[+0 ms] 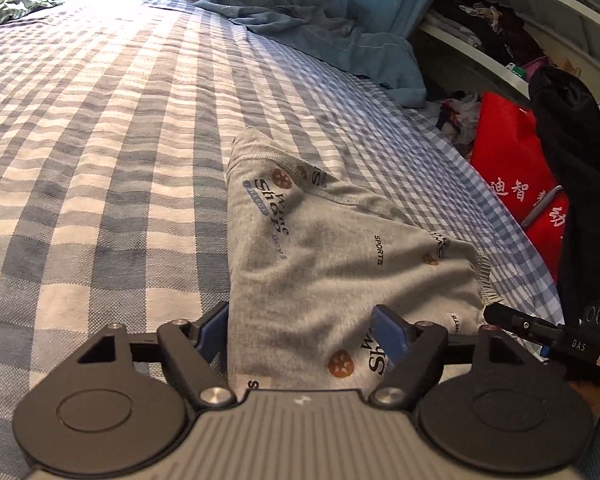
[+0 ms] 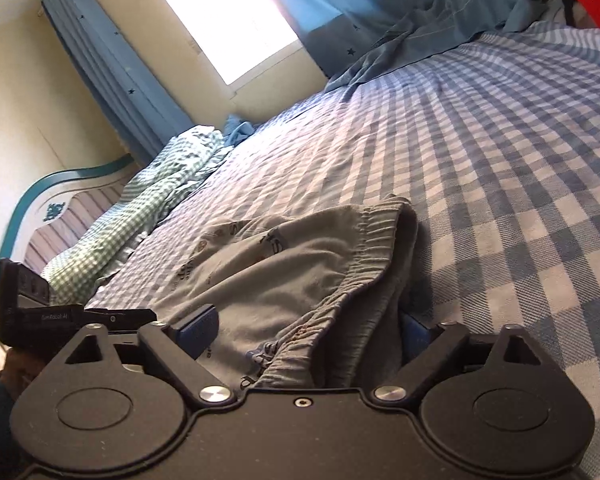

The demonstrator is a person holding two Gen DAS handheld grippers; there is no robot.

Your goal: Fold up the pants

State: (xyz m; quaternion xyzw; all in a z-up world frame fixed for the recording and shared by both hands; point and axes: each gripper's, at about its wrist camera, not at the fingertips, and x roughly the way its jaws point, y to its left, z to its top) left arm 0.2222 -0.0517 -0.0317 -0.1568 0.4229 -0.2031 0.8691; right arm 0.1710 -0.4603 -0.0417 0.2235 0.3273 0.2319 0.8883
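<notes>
I note my left gripper (image 1: 306, 330) with jaws apart, straddling the grey pants (image 1: 320, 256) on the checked bedsheet (image 1: 100, 140), pads not pinching. My right gripper (image 2: 308, 334) likewise stands agape around the waistband (image 2: 364, 256).

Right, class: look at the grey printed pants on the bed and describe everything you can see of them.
The grey pants look like soft knit cotton, printed with dark words such as SPORTS and small orange round badges. A gathered elastic waistband and stitched hems show. They lie bunched and partly folded on the blue checked bedsheet. Their near edge sits between the blue-padded fingers of the left gripper and the right gripper.
</notes>
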